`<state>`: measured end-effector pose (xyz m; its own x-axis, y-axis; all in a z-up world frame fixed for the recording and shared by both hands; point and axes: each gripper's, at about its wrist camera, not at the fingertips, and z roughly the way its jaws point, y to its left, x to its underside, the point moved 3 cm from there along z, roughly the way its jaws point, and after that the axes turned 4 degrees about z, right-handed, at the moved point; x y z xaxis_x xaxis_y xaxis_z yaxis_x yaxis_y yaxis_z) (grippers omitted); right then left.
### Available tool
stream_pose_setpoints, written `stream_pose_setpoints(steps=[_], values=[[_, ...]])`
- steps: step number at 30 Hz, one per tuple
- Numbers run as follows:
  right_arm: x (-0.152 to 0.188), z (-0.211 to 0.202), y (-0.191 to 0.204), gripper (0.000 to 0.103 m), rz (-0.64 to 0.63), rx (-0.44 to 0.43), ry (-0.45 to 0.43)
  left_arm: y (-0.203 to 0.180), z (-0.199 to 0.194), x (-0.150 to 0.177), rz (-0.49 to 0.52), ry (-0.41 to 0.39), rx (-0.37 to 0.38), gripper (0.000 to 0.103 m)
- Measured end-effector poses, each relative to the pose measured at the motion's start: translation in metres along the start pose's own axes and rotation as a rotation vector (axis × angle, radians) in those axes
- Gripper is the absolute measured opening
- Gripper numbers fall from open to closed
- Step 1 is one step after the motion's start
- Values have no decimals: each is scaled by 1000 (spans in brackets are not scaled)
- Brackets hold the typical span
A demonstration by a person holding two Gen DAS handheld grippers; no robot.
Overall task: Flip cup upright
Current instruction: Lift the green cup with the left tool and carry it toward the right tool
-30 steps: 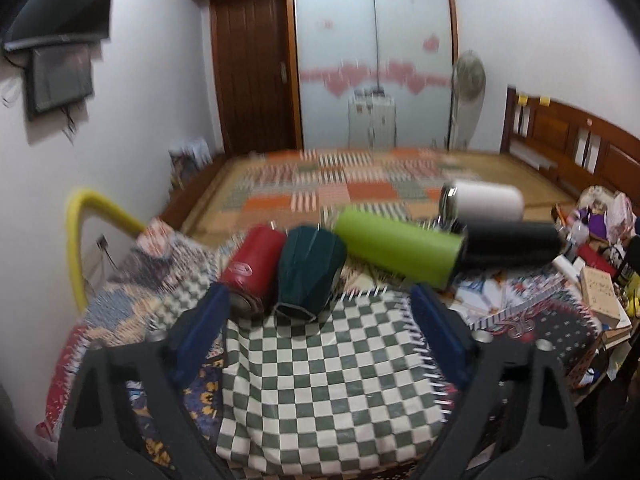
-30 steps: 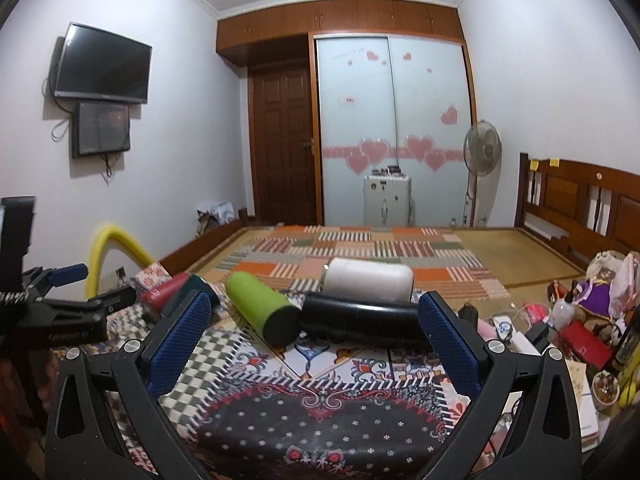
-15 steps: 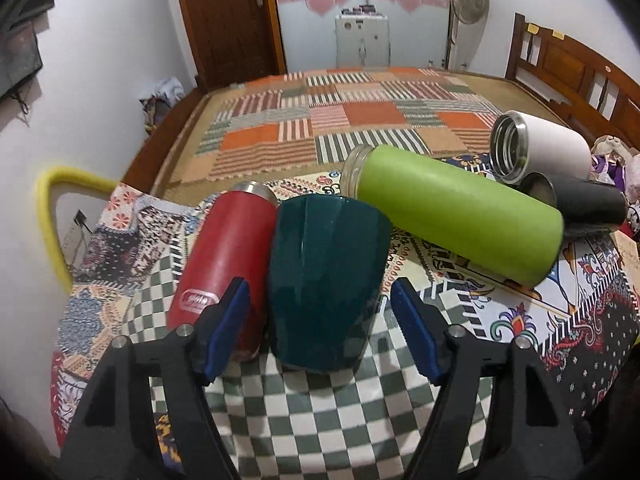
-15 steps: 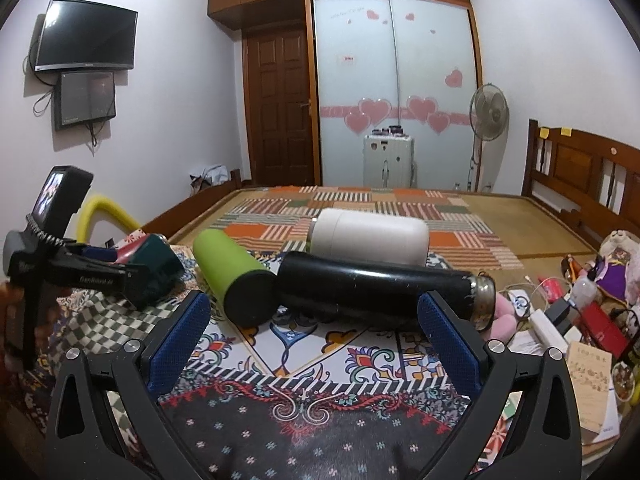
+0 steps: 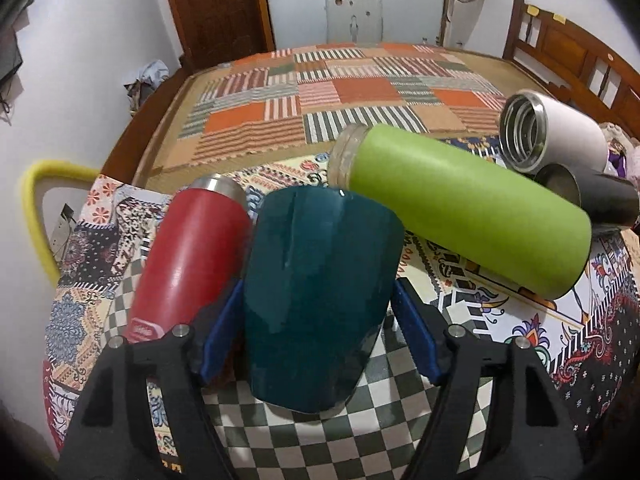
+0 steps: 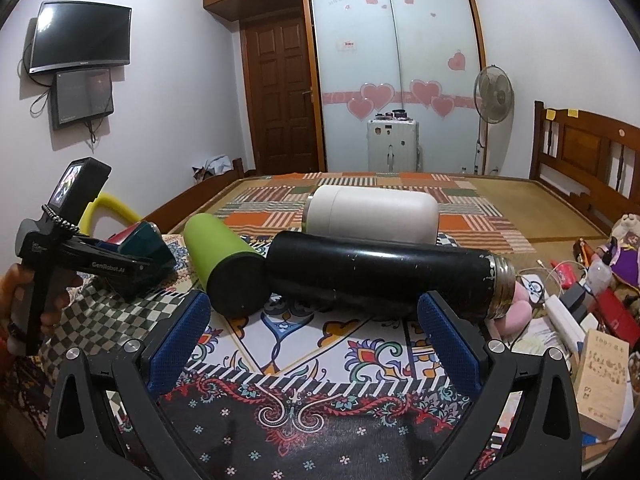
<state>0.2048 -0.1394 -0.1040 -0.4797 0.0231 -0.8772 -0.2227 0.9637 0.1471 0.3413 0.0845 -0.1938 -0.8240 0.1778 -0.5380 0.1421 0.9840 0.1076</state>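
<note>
Dark teal cup (image 5: 320, 296) on side; glossy, faceted, tapered.

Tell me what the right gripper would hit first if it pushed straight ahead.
The right gripper is open and points at the black flask lying across its path on the patterned cloth. That would likely be first; the green bottle sits slightly left of the line.

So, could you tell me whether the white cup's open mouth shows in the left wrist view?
Yes, the white cup lies on its side with its steel-threaded mouth turned toward the camera.
</note>
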Motion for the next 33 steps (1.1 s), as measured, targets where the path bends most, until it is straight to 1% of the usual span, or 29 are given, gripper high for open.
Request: stream_pose_setpoints(steps=[3,12,17,21,29,33], values=[[1,-1,-1,103,-1,1,3,-4,8,-1,13,26,-26,73],[3,-2,-6,103,6,12,5,-9,5,1,8,-6,-55,71],[2,-7,-8,103,5,18,-2,-14,-6,8,11,-7,-26,70],[-1,-14,-7,103,2,21,-14,-24,-26,18,27,-26,-25,70],[-8,-41,-4,103,-2,13,-51,-48,-81,31,57,-87,3,70],[-12,-59,2,103,-8,8,-80,-72,-108,39,108,-131,4,70]])
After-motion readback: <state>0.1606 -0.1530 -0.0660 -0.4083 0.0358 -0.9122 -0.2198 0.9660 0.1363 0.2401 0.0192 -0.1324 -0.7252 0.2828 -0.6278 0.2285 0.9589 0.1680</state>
